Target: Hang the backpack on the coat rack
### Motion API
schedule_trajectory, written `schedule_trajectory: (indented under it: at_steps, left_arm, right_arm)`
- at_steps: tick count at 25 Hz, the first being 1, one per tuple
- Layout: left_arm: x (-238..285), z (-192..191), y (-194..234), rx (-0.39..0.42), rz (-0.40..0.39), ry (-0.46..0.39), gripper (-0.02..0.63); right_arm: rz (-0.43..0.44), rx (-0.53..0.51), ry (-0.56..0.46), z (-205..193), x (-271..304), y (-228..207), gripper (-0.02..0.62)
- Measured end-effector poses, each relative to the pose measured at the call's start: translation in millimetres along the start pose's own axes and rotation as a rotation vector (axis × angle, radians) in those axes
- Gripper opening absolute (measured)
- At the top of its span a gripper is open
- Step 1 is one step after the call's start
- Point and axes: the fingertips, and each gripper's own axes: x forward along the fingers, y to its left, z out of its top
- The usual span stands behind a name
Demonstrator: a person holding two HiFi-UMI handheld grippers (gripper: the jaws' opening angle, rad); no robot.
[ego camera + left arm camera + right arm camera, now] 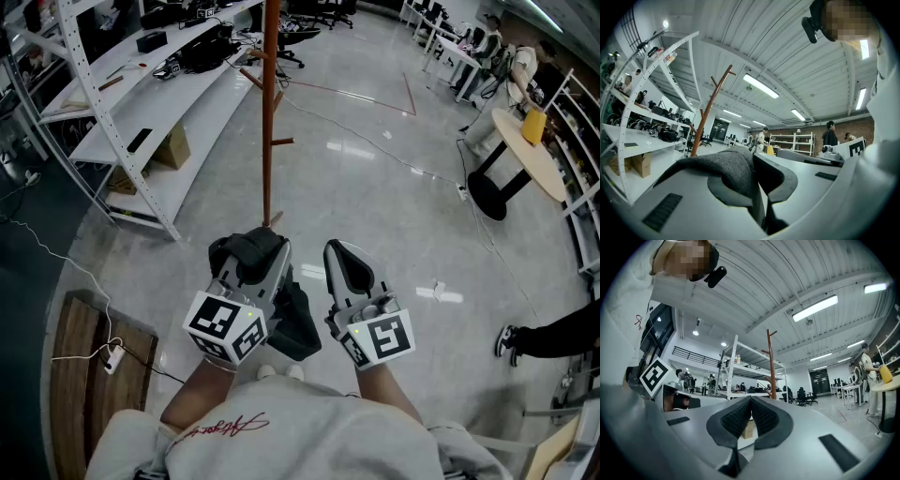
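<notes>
The brown wooden coat rack (270,112) stands on the floor ahead of me, its pole and pegs also showing in the left gripper view (710,110) and the right gripper view (771,362). My left gripper (251,255) is shut on the black backpack's handle strap (729,168), which drapes over its left jaw. The backpack's body (298,323) hangs below, between the two grippers. Close to the right of it, my right gripper (347,262) is shut with its pads (740,416) touching and nothing between them. Both point level toward the rack.
White shelving (141,103) with gear and a cardboard box (173,145) runs along the left. A wooden bench (89,375) with a cable sits at lower left. A round table (530,155) and a person's leg (553,333) are at the right.
</notes>
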Motion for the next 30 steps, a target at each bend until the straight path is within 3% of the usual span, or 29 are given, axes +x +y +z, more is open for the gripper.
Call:
schedule_trajectory:
  at_steps: [19, 30]
  left_arm:
    - [-2.4, -0.7, -9.8, 0.022, 0.001, 0.014, 0.043]
    - [8.0, 17.0, -26.2, 0.024, 0.001, -0.039, 0.044]
  right_arm:
    - [0.004, -0.022, -0.033, 7.9, -8.7, 3.2, 0.02]
    - [0.016, -0.043, -0.101, 24.6, -24.4, -13.8, 0.02]
